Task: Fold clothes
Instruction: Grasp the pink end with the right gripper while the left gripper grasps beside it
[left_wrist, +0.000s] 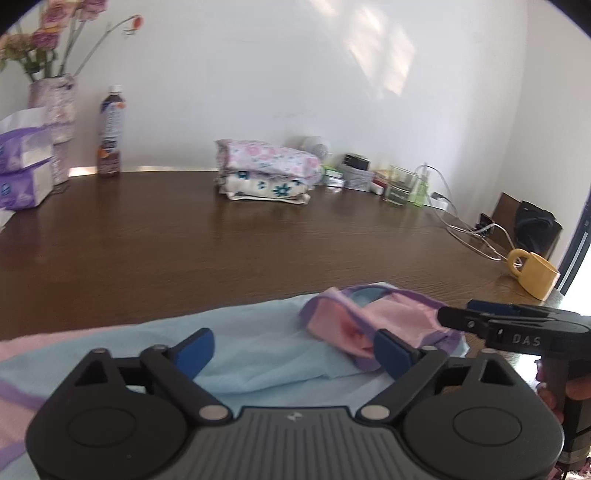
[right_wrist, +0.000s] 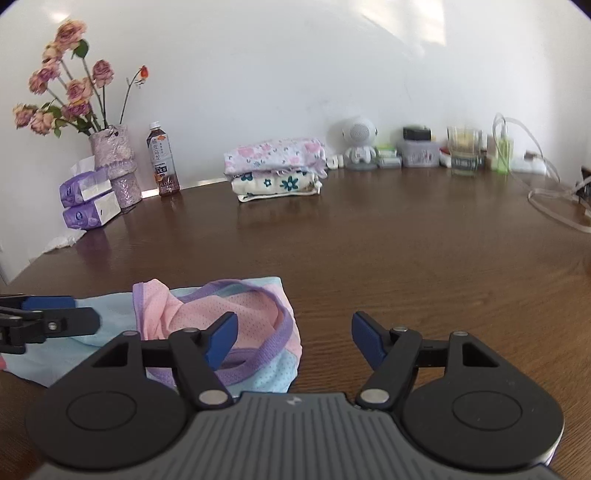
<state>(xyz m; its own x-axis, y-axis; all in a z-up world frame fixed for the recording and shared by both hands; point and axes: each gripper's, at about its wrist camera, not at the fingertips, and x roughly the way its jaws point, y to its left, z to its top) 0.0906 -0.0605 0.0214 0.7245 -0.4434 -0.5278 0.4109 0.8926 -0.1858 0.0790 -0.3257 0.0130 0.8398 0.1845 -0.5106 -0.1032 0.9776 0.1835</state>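
Observation:
A light blue mesh garment (left_wrist: 258, 354) with pink panels and purple trim lies partly bunched near the front of the brown table (left_wrist: 258, 240). My left gripper (left_wrist: 293, 350) is open just above the blue cloth, its right finger beside the pink bunch (left_wrist: 340, 325). In the right wrist view, my right gripper (right_wrist: 295, 336) is open over the garment's (right_wrist: 255, 306) right end, its left finger above the purple trim and its right finger over bare wood. Each gripper shows side-on in the other's view: the right gripper (left_wrist: 458, 310), the left gripper (right_wrist: 81, 312). Neither holds anything.
A folded stack of floral clothes (right_wrist: 277, 170) sits at the back middle. At the back left stand a flower vase (right_wrist: 114, 162), a bottle (right_wrist: 162, 166) and tissue packs (right_wrist: 88, 203). A yellow mug (left_wrist: 535, 273), cables (right_wrist: 554, 206) and small boxes (right_wrist: 419, 153) are on the right.

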